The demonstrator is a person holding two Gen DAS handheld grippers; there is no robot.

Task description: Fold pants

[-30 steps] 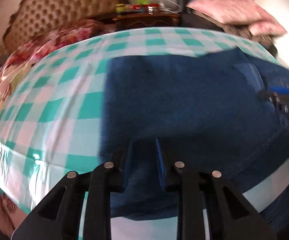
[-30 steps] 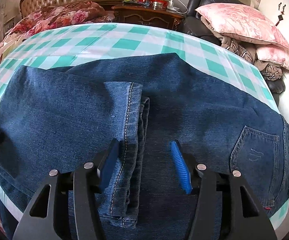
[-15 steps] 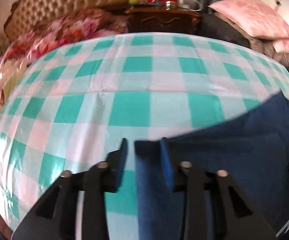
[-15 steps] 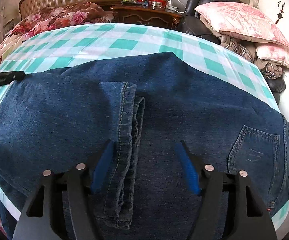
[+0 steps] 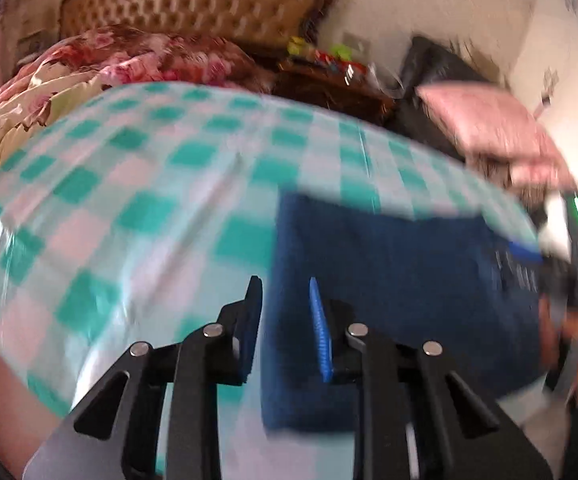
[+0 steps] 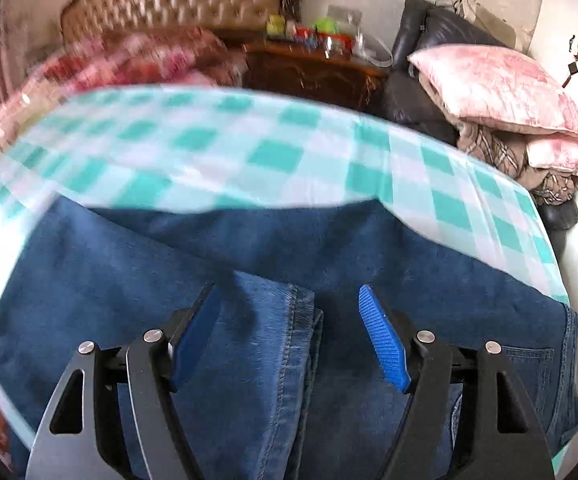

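While the dark blue denim pants (image 6: 289, 256) lie flat on the teal-and-white checked cloth (image 6: 217, 152) covering the worktop, the fold looks partly done: a stitched leg hem (image 6: 289, 344) is laid back across the body near the back pocket (image 6: 529, 364). By my reading, at least one more fold remains. Counted: one pair of pants, one hem stack in view, one pocket, two grippers. The right gripper (image 6: 289, 328) has just been widening, its fingers apart either side of the hem without pressing it. The left gripper (image 5: 285, 320) has just narrowed; blur hides whether it pinches the pants' edge (image 5: 285, 264).
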